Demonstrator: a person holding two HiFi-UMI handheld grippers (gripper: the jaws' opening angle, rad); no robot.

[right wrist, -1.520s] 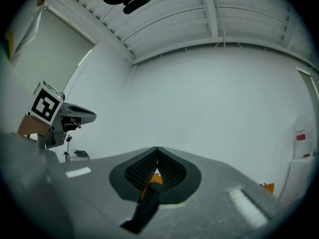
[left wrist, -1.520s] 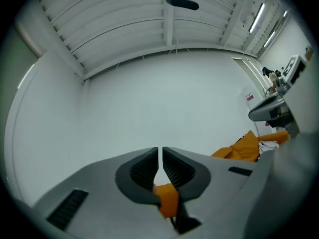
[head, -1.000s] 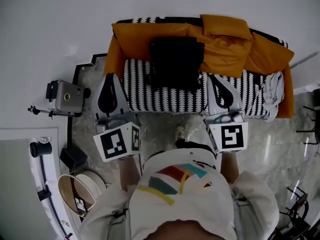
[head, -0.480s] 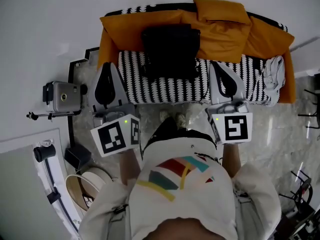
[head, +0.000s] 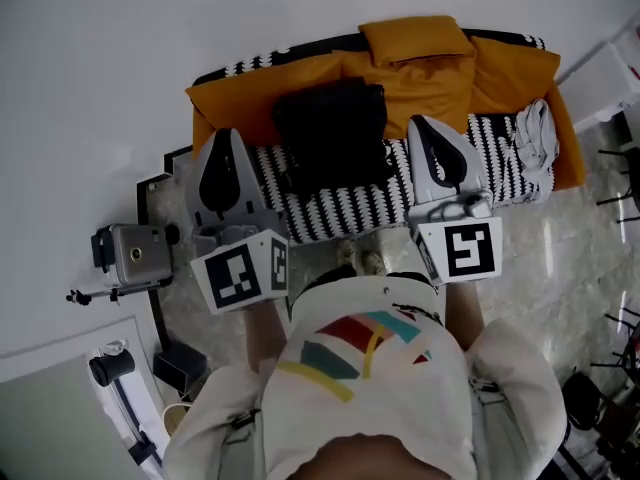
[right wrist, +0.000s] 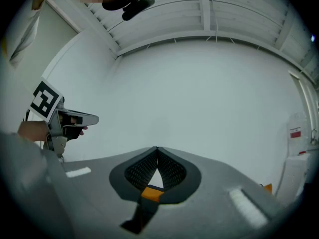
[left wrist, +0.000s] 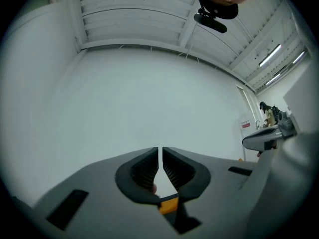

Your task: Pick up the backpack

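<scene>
Head view, looking steeply down. A sofa with a black-and-white patterned seat stands against a white wall. An orange throw covers its back, and an orange cushion lies along the back edge, right of centre.

- The backpack is black. It sits on the sofa seat a little left of centre, leaning on the orange back, its lower end reaching toward the front edge.
- A pale grey cloth is bunched at the sofa's right end, well apart from the backpack.
- The left gripper is held over the seat's left end, and the right gripper right of centre. The backpack shows between them, touched by neither.
- Each marker cube faces up near the person's chest, left and right.
- A grey camera on a tripod stands on the stone floor beyond the sofa's left end.

Left gripper view: the left gripper has its jaws drawn together to a hairline slit, with nothing in it. It faces bare white wall. The other gripper shows at the right edge.

Right gripper view: the right gripper has its tips meeting, closed and empty, and faces wall and ceiling. The left gripper's marker cube is seen at far left.
</scene>
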